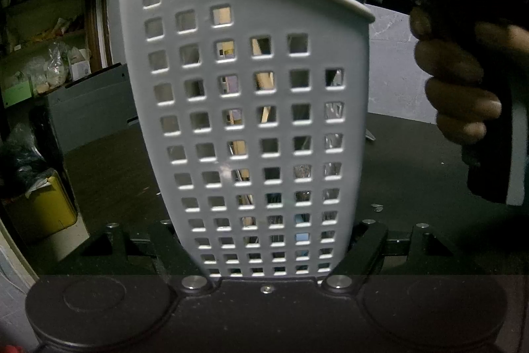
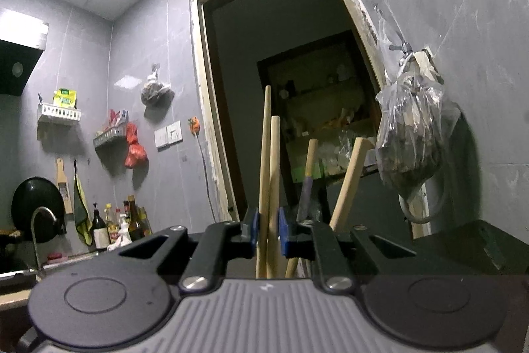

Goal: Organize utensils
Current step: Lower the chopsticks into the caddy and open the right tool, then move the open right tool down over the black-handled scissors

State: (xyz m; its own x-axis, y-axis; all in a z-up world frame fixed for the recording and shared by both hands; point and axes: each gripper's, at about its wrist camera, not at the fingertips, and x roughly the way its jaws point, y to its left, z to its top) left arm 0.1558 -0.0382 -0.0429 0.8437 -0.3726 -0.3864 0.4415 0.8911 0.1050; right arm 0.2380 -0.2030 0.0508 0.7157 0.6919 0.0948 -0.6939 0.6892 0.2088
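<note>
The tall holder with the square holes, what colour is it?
White; the utensil holder shows best in the left wrist view.

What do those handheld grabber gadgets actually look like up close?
Each is mostly black. The right gripper has angular black linkage arms joined by silver screws, fingers padded in blue, a ribbed grey body bearing a small lightning-bolt mark, and round black discs at both sides. The left gripper shows the same black arms, silver screws and round discs. No cables or sleeves are visible.
</note>
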